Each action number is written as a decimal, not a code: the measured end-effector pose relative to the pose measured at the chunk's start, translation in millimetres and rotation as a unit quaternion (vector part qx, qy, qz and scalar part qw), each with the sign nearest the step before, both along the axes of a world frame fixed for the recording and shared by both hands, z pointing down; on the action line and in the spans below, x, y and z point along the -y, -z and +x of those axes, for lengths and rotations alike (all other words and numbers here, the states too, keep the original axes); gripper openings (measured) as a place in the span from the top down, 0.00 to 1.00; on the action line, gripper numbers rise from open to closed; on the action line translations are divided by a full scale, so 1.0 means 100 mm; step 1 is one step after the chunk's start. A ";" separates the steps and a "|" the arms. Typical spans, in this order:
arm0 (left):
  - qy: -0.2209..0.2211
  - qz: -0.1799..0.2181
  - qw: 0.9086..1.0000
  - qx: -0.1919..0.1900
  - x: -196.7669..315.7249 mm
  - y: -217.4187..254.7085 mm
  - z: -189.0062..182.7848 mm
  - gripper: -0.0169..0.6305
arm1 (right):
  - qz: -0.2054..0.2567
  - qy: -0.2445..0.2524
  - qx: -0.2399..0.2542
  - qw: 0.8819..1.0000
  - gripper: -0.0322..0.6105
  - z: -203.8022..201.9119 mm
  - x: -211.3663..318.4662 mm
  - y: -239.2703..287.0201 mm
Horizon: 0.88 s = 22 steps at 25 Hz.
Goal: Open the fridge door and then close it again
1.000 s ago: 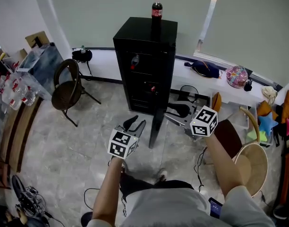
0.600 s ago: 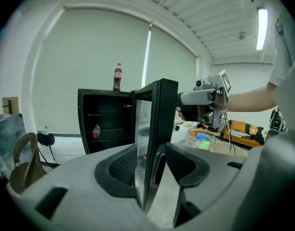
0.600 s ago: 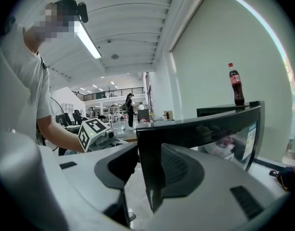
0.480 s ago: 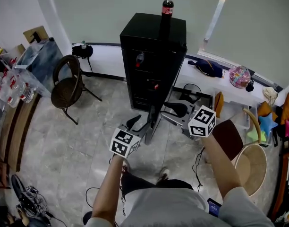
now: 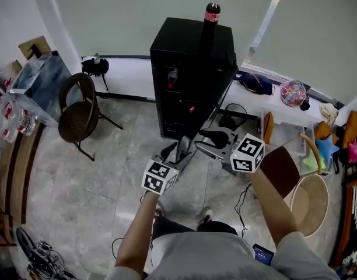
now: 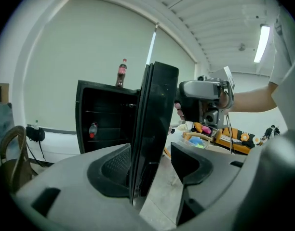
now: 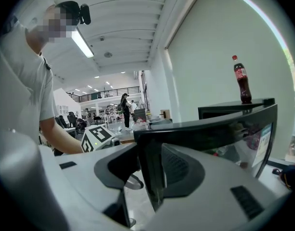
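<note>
The black fridge (image 5: 193, 45) stands against the wall with a cola bottle (image 5: 212, 9) on top. Its door (image 5: 196, 130) is swung out toward me, and the shelves inside show in the left gripper view, where the fridge (image 6: 104, 119) is. My left gripper (image 5: 174, 151) is at the door's free edge. Its jaws are opening: the door (image 6: 157, 109) runs between them close to the left pad, with a gap to the right one. My right gripper (image 5: 210, 140) is shut on the door (image 7: 210, 129) from the other side, near its edge.
A dark folding chair (image 5: 76, 112) stands left of the fridge. A white ledge (image 5: 266, 107) with bags runs along the wall at right. A round wicker basket (image 5: 310, 200) sits at right. Bottles on a shelf (image 5: 9, 121) line the left edge.
Both grippers moved up the picture toward the fridge with the door, which now angles more to the left. The left gripper's jaws spread apart around the door edge.
</note>
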<state>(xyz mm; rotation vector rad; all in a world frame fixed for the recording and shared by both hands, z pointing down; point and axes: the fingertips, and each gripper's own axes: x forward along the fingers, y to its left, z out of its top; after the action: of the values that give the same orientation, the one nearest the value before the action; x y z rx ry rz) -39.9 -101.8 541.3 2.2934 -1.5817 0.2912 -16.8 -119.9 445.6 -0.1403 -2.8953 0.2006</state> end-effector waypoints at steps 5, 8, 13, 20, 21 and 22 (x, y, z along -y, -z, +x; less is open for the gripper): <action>-0.010 -0.004 1.000 0.003 0.14 0.05 -0.26 0.61 | -0.002 -0.004 -0.001 1.000 0.71 -0.25 0.03 0.01; -0.023 -0.004 1.000 0.009 0.19 0.07 -0.39 0.61 | -0.008 -0.018 0.006 1.000 0.71 -0.39 0.07 0.00; -0.038 -0.006 0.999 0.013 0.30 0.07 -0.64 0.62 | -0.006 -0.043 0.010 0.999 0.72 -0.64 0.17 0.00; -0.075 -0.011 0.997 0.027 0.45 0.06 -0.97 0.64 | -0.001 -0.093 0.015 0.996 0.71 -0.94 0.29 -0.02; -0.083 -0.009 0.996 0.029 0.48 0.07 -1.02 0.64 | 0.002 -0.105 0.015 0.994 0.71 -0.97 0.33 -0.03; -0.091 -0.007 0.995 0.028 0.50 0.07 -1.07 0.64 | 0.007 -0.118 0.013 0.993 0.71 -0.99 0.38 -0.05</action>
<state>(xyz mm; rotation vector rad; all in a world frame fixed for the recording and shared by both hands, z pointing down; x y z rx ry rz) -146.7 -152.2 534.1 2.4414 -1.3923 0.4129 -116.2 -157.8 450.5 0.2039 -2.9332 0.2207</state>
